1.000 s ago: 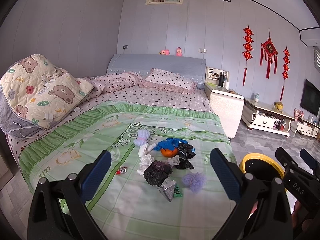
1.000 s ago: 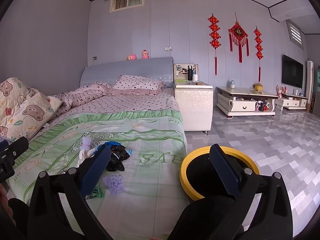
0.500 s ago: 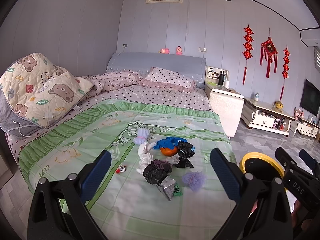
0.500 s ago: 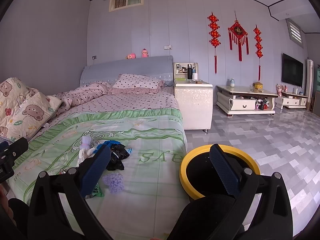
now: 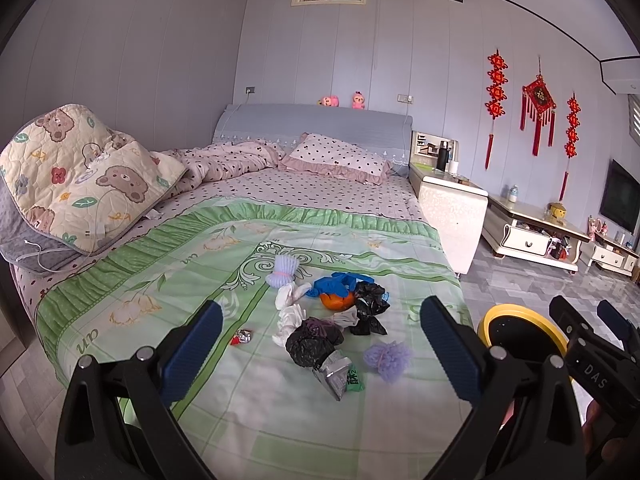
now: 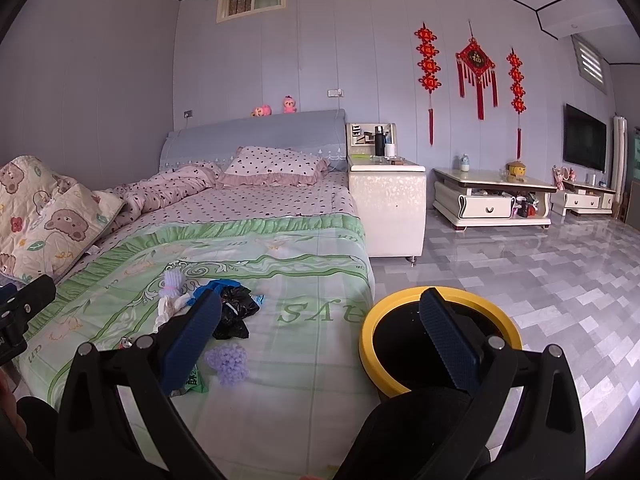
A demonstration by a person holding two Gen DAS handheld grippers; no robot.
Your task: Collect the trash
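Observation:
A heap of trash lies on the green bedspread (image 5: pixel 160 280): black plastic bags (image 5: pixel 314 342), a blue glove (image 5: pixel 340 282), an orange ball (image 5: pixel 337 301), white tissues (image 5: pixel 290 314), a silver wrapper (image 5: pixel 332 370), a purple foam net (image 5: pixel 387 358) and a small red wrapper (image 5: pixel 242 336). My left gripper (image 5: pixel 320 350) is open and empty, held above the near end of the bed before the heap. My right gripper (image 6: pixel 320 342) is open and empty, between the bed edge and the yellow-rimmed black bin (image 6: pixel 440 340). The purple net (image 6: pixel 228 362) and black bag (image 6: pixel 236 312) show in the right wrist view.
The bin (image 5: pixel 520 332) stands on the tiled floor right of the bed. A white nightstand (image 6: pixel 386 208) is beside the headboard and a low TV cabinet (image 6: pixel 496 200) along the far wall. A folded bear quilt (image 5: pixel 80 176) lies at the bed's left.
Both grippers have drifted slightly back and up; the view of the bed shifted a little. Nothing was picked up or moved.

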